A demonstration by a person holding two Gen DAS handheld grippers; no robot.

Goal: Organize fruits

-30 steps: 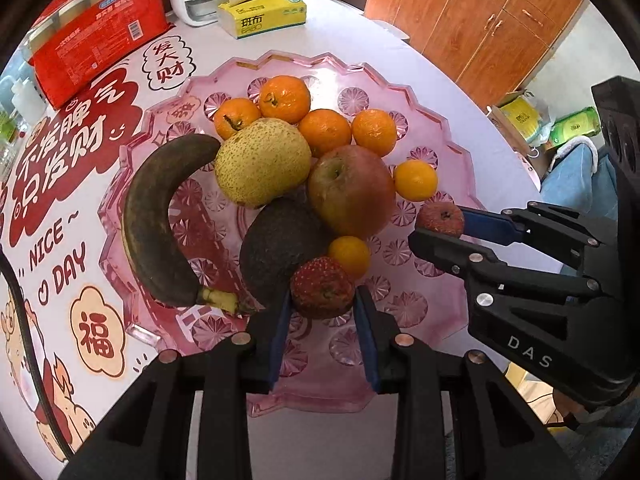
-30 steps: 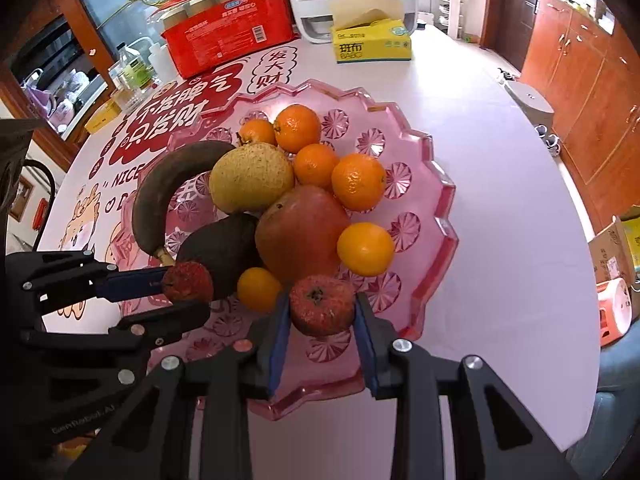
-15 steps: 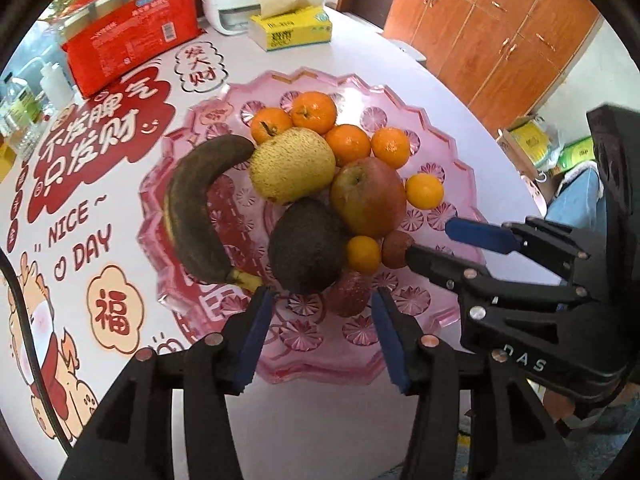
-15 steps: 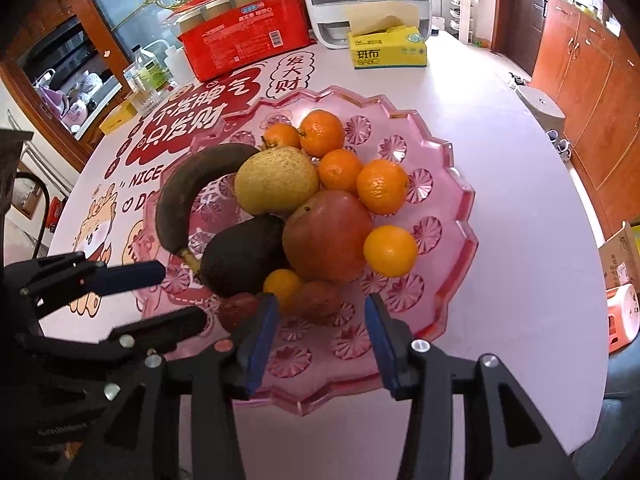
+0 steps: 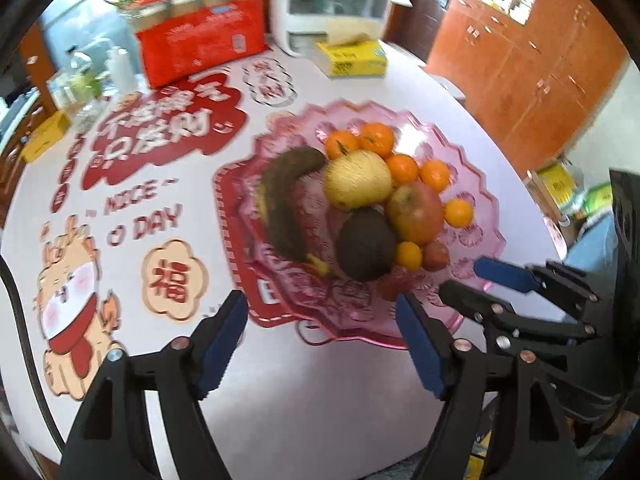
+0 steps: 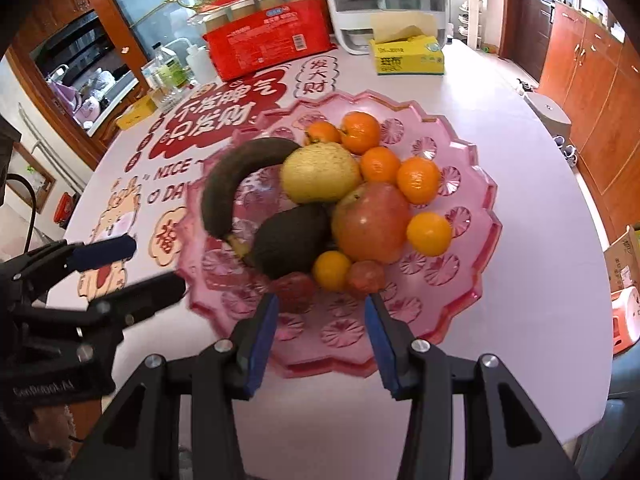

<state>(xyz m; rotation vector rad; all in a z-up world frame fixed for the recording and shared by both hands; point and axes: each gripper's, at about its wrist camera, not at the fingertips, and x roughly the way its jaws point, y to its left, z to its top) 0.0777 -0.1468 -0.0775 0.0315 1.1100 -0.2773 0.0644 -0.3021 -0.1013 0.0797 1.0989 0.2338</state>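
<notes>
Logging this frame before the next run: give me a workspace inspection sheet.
Surface: white table with red festive lettering and a cartoon print.
Job's things: pink tray holding a dark banana, pear, apple, avocado, six oranges, two small red fruits at the near edge.
Clutter: red carton, yellow tissue box, bottles, white appliance.
Grippers: left gripper open, jaws just opening, nothing between; right gripper open, empty.
Cables: dark cable at the left edge.
Surroundings: wooden cupboards, cardboard box on the floor.
</notes>
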